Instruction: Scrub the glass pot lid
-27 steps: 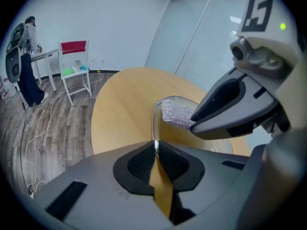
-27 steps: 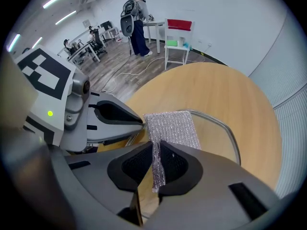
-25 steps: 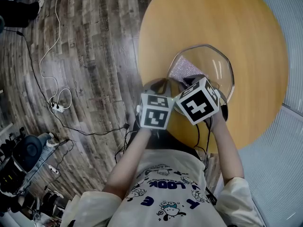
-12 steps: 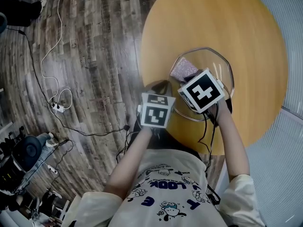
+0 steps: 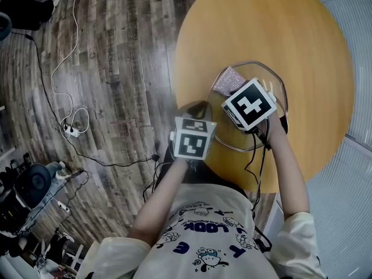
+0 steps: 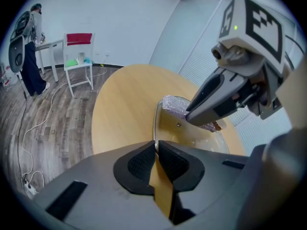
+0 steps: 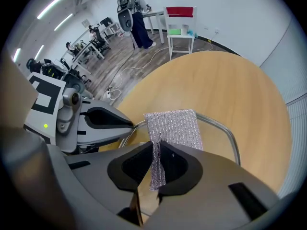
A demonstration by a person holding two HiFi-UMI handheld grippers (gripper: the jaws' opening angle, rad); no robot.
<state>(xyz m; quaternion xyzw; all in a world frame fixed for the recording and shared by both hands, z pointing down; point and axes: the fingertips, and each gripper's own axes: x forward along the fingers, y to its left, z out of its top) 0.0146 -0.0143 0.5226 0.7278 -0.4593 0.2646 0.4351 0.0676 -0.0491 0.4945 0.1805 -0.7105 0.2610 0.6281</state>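
The glass pot lid (image 5: 278, 92) sits on the round wooden table (image 5: 261, 22), near the table edge closest to the person. In the head view the marker cubes (image 5: 249, 104) cover both grips, but the gripper views sort it out. The left gripper (image 6: 156, 152) is pinched tight on the lid's metal rim. The right gripper (image 7: 157, 153) is clamped on a silvery mesh scrub cloth (image 7: 173, 127) lying flat on the glass.
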